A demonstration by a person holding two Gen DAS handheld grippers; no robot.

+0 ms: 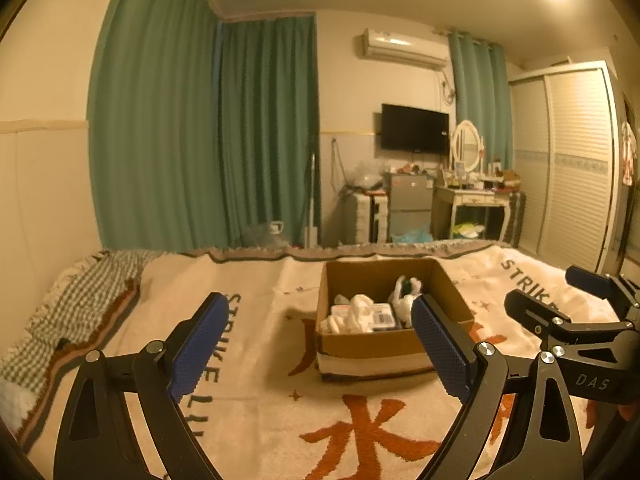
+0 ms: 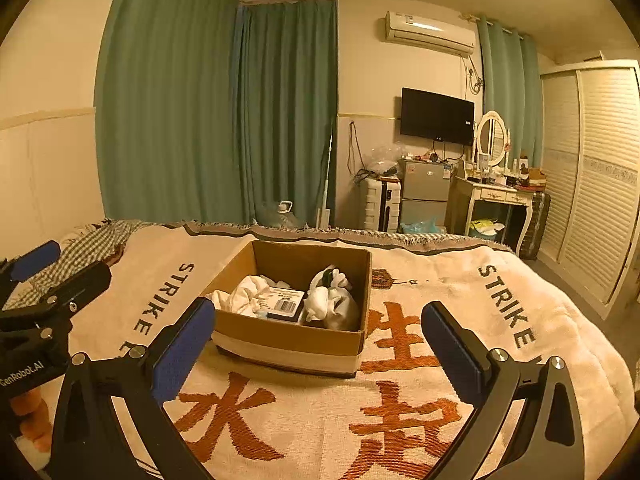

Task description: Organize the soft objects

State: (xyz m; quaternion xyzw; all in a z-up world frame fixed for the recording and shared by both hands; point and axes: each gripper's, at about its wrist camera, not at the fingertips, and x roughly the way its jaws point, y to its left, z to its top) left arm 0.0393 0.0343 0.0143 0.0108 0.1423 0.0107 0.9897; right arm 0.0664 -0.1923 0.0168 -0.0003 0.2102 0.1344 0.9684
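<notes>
An open cardboard box (image 1: 372, 346) (image 2: 288, 338) sits on the bed's cream blanket. Inside lie a crumpled white cloth (image 1: 356, 314) (image 2: 248, 294), a white soft toy with a green patch (image 1: 404, 294) (image 2: 332, 302) and a small dark packet with a barcode label (image 1: 383, 316) (image 2: 286, 300). My left gripper (image 1: 320, 304) (image 2: 80, 260) hovers open in front of the box, holding nothing. My right gripper (image 2: 318, 308) (image 1: 540, 286) is beside it to the right, also open and holding nothing. Both stay short of the box.
The cream blanket (image 1: 260, 380) (image 2: 400, 420) with orange characters covers the bed. A checked cloth (image 1: 80, 292) (image 2: 100, 240) lies at its far left corner. Beyond the bed are green curtains, a dresser (image 2: 500, 196), a suitcase and a wardrobe at the right.
</notes>
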